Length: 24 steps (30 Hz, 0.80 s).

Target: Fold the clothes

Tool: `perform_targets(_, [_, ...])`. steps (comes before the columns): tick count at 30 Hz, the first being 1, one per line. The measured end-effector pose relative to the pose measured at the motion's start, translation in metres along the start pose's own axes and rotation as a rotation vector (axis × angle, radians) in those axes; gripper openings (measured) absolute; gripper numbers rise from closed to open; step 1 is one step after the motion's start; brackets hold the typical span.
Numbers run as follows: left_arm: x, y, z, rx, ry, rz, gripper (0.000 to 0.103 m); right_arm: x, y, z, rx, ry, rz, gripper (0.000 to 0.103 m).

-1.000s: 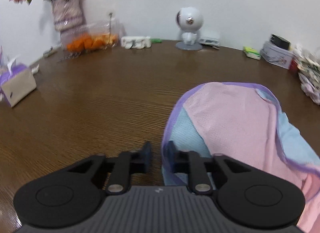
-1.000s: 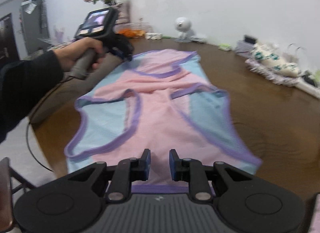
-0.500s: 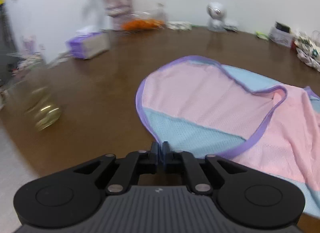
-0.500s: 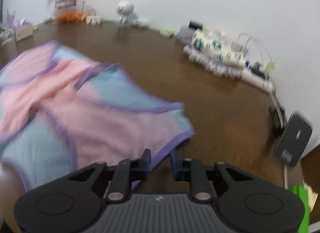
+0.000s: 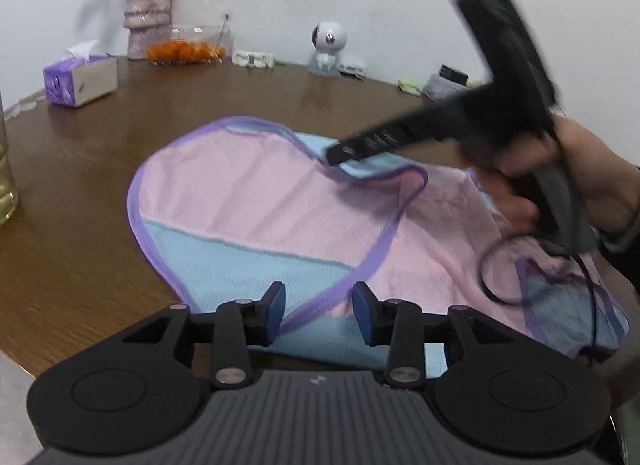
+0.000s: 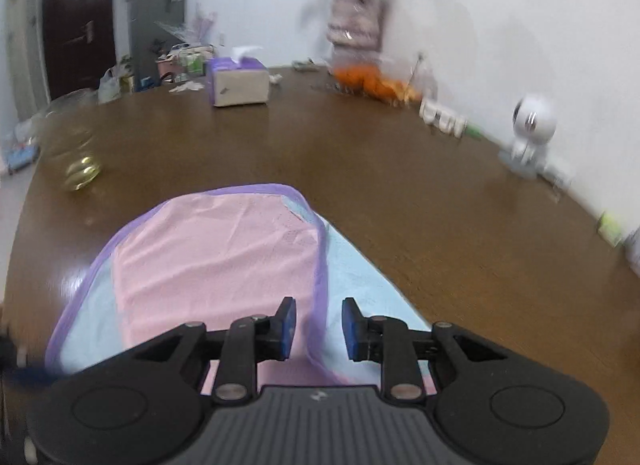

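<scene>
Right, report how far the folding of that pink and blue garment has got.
Done: one fold, the garment lies doubled on the table, a pink layer over blue. In hand: nothing, the left gripper and right gripper hang over its purple trim with jaws open. Left: regrip and fold again; it remains a wide, loose shape.

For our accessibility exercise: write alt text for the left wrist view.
The open left gripper hovers over a pink and blue garment with purple trim, lying on a brown table. At right, a hand holds the right gripper over it.
</scene>
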State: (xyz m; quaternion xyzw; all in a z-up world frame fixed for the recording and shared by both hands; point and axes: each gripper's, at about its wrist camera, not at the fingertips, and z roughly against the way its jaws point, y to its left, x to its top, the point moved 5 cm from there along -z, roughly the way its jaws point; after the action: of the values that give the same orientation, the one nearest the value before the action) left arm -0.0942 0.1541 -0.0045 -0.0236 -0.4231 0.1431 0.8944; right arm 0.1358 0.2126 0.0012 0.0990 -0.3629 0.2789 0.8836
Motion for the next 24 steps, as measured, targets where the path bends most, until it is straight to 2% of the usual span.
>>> perform_targets(3, [-0.001,0.005,0.001,-0.017,-0.003,-0.012,0.038,-0.003,-0.003,-0.013,0.029,0.025,-0.050,0.024])
perform_targets(6, [-0.003,0.006,0.001,-0.031,0.003,-0.018,0.037,0.006,-0.012,-0.021,0.013,0.022,-0.072,0.021])
perform_targets(8, [-0.004,0.005,0.001,-0.023,0.010,-0.033,0.035,0.014,-0.021,-0.025,0.009,0.019,-0.105,0.001])
perform_targets(11, [-0.005,0.005,0.001,-0.015,0.018,-0.041,0.030,0.028,-0.034,-0.032,0.002,0.014,-0.154,0.000])
perform_targets(14, [-0.004,0.005,0.000,-0.015,0.022,-0.043,0.028,0.058,-0.053,-0.034,-0.033,-0.031,-0.222,0.000])
perform_targets(15, [-0.004,0.004,0.000,-0.013,0.024,-0.039,0.028,0.061,-0.057,-0.043,-0.048,-0.012,-0.232,0.001])
perform_targets(18, [-0.002,0.000,-0.001,0.000,0.035,-0.038,0.028,0.066,-0.068,-0.069,-0.085,0.033,-0.255,0.006])
perform_targets(20, [0.002,-0.004,-0.001,-0.015,0.030,-0.042,0.033,0.060,-0.073,-0.073,-0.109,0.030,-0.269,0.015])
perform_targets(21, [0.003,-0.007,0.000,-0.023,0.027,-0.044,0.038,0.058,-0.075,-0.065,-0.106,0.013,-0.278,0.017])
perform_targets(23, [0.007,-0.012,0.000,-0.040,0.020,-0.049,0.042,0.053,-0.080,-0.043,-0.077,-0.028,-0.289,0.036])
perform_targets(24, [0.009,-0.014,0.000,-0.049,0.017,-0.051,0.042,0.051,-0.081,-0.029,-0.054,-0.051,-0.289,0.038])
